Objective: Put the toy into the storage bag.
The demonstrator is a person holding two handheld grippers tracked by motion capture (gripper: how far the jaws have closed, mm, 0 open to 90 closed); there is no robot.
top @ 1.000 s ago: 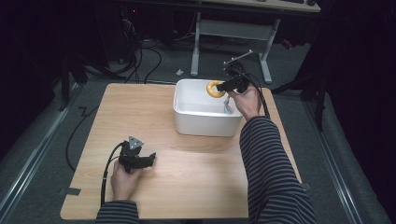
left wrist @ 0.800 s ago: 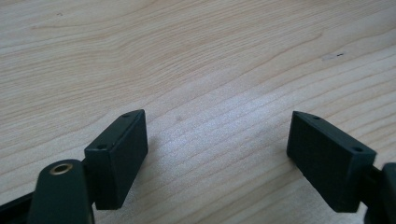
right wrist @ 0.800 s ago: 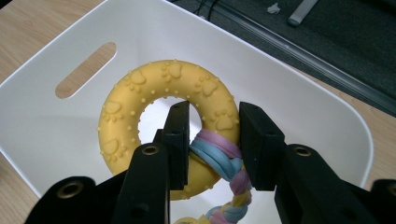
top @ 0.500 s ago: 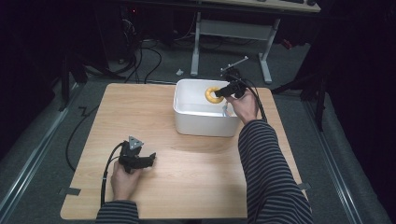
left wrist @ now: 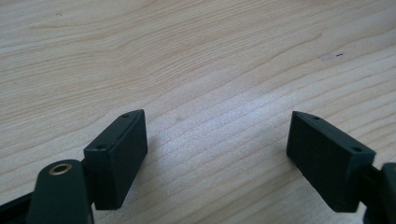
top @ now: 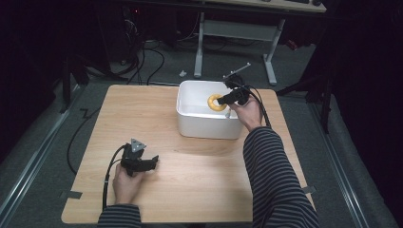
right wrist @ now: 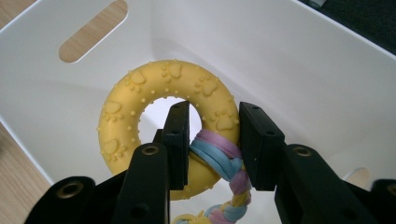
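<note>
A yellow rubber ring toy (right wrist: pixel 140 126) with paw prints and a braided pastel rope (right wrist: pixel 224 158) tied to it hangs inside the white bin (right wrist: pixel 303 70). My right gripper (right wrist: pixel 212 144) is shut on the ring where the rope wraps it. From above, the ring toy (top: pixel 215 102) sits over the white bin (top: pixel 209 127) at the table's far middle, held by my right gripper (top: pixel 229 99). My left gripper (top: pixel 151 164) rests on the wooden table near its front left; its jaws stand wide apart over bare wood, left gripper (left wrist: pixel 217 154) open with nothing between them.
The bin has an oval handle slot (right wrist: pixel 93 30) in its wall. The wooden table (top: pixel 142 118) is bare around the left hand. Black cables (top: pixel 111 175) trail from the left gripper. A desk frame (top: pixel 237 33) stands beyond the table on the dark floor.
My right gripper has sunk a little with the ring toy, lower into the bin. The left hand has stayed where it was.
</note>
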